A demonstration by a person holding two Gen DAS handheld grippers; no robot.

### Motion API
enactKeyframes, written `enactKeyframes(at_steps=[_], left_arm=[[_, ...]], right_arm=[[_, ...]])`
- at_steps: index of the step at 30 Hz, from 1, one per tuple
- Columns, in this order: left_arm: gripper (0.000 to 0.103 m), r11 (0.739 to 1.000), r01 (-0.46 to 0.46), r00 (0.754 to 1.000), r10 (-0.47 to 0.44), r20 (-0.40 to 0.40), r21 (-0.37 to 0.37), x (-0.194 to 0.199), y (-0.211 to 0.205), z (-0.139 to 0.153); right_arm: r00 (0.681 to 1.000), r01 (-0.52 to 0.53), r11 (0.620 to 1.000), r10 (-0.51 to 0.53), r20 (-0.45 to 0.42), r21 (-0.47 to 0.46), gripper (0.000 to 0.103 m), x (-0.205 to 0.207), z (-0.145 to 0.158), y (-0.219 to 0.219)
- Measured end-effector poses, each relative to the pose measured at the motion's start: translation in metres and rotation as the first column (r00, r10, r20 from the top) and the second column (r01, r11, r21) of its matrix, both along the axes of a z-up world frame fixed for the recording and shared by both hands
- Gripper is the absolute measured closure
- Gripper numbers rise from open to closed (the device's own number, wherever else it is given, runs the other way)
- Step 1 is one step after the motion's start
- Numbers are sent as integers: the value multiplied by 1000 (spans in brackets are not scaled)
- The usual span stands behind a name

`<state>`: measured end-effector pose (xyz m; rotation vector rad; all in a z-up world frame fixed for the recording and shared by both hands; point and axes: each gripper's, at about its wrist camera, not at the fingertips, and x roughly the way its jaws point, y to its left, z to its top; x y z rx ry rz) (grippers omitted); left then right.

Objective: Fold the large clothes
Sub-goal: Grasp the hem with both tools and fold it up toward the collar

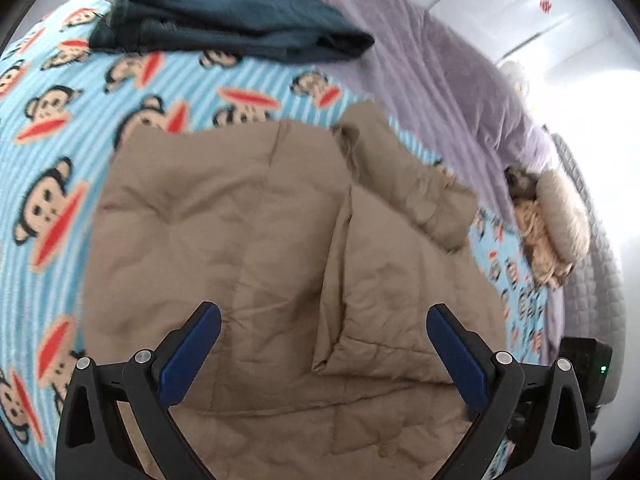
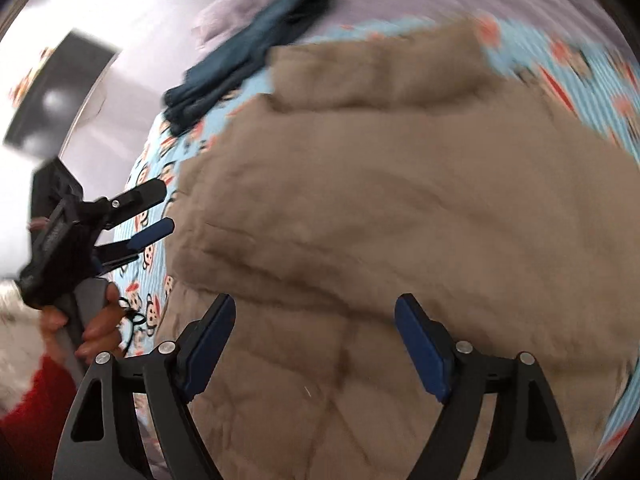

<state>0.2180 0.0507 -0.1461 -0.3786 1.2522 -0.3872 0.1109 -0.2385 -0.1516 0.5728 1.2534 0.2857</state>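
A tan quilted coat [image 1: 240, 220] lies spread on a bed with a blue monkey-print sheet [image 1: 52, 128]. One sleeve [image 1: 408, 188] is folded across its upper right, and a flap [image 1: 384, 288] is turned over beside it. My left gripper [image 1: 324, 314] hovers over the coat's near part, open, with nothing between its blue pads. In the right wrist view the coat [image 2: 400, 200] fills the frame, blurred. My right gripper [image 2: 316, 304] stands open above it, gripping nothing. The left gripper [image 2: 160, 208] shows there beside the coat's left edge, held by a hand [image 2: 96, 324].
A folded dark teal garment [image 1: 224, 20] lies at the far side of the sheet. A lavender blanket [image 1: 420, 60] runs along the back and right. A beige plush toy [image 1: 556, 220] lies at the bed's right edge, with a black device [image 1: 588, 360] below it. A red sleeve [image 2: 36, 400] is at lower left.
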Motion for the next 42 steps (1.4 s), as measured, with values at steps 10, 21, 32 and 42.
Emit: enactKeyframes(at_steps=[10, 21, 32, 42], left_arm=[[74, 986, 132, 991, -133, 1, 97, 3, -56, -17], [87, 970, 148, 988, -152, 1, 192, -37, -37, -28], [87, 949, 102, 981, -146, 129, 299, -30, -19, 39], [87, 892, 151, 972, -213, 102, 426, -13, -76, -39]], right_arm=[[863, 505, 839, -486, -141, 203, 32, -39, -34, -140], [902, 426, 902, -417, -114, 73, 96, -18, -55, -144], [904, 425, 901, -418, -93, 90, 96, -30, -55, -151], [979, 203, 977, -203, -17, 64, 40, -47, 0, -126]])
